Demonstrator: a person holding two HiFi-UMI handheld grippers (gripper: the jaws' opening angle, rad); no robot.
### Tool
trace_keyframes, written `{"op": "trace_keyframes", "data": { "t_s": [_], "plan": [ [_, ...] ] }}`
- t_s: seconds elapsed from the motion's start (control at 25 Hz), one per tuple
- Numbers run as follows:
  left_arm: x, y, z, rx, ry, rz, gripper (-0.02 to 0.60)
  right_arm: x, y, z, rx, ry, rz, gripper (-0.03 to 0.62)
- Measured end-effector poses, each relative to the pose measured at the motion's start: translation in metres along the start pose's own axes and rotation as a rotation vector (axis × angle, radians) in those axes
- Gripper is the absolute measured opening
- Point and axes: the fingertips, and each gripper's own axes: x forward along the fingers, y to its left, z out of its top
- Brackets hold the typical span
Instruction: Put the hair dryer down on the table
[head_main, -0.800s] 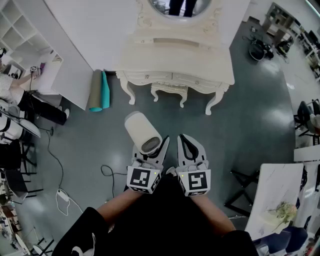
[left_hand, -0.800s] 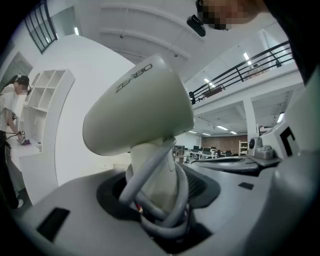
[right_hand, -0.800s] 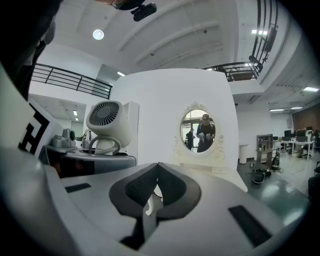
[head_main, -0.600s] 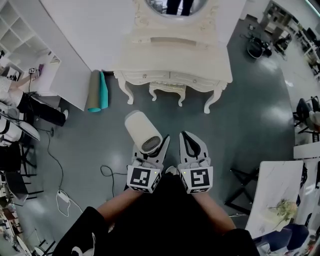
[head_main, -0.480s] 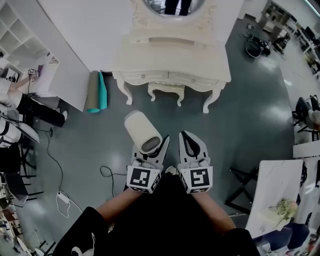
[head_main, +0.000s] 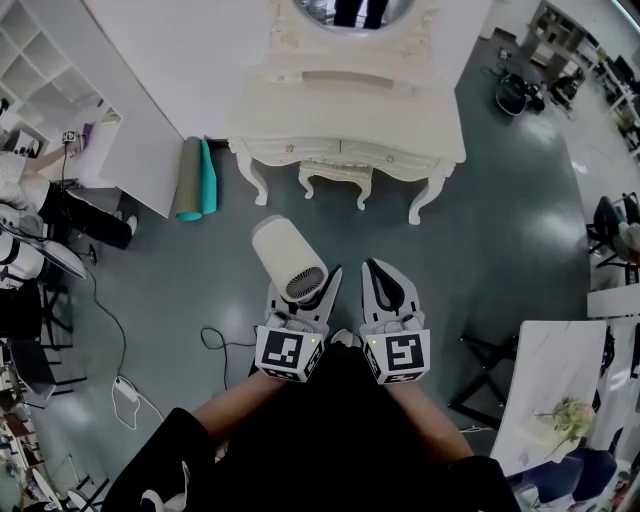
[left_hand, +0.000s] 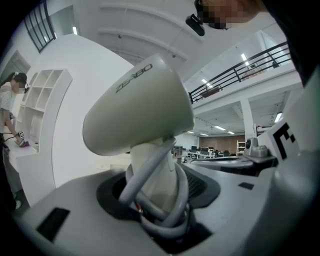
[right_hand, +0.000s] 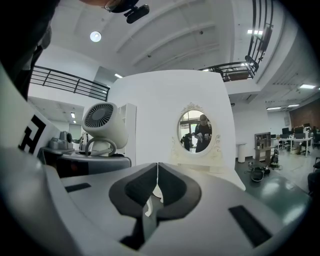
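Two handheld grippers sit side by side, close to the person's body. The left gripper (head_main: 300, 300) has its jaws clamped on the handle of a cream plastic hair dryer (head_main: 286, 258), with a grey power cord (left_hand: 161, 172) looped around that handle and caught between the jaws too. The right gripper (head_main: 386, 285) is just beside it, jaws pressed together on nothing.

From the left gripper view, the dryer's handle rises straight out of the jaws and its fat rounded barrel sits directly above them, tipped away and to the left. Its grilled back end faces the right gripper.

The dryer looks hard, smooth and top-heavy, so it may swing about the handle. The handle, where the cord adds some bite, seems the sensible place to hold it. The shell could slide on the pads if the grip loosens.

Well ahead of both grippers stands an ornate cream dressing table (head_main: 350, 110) with an oval mirror (right_hand: 196, 131). The dryer hangs over grey floor, not yet near that tabletop.
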Motion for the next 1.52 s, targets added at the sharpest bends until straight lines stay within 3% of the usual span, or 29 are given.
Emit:
{"op": "trace_keyframes", "data": {
  "t_s": [0.68,1.52],
  "plan": [
    [-0.005,0.004,-0.001,0.040,0.012,0.070,0.232,-0.023,-0.018,-0.022,0.098,0.008,-0.013,0.018],
    [0.031,0.005,-0.007,0.031,0.042,0.066,0.232,-0.010,-0.053,-0.035,0.138,0.034,-0.042,0.018]
  ]
}}
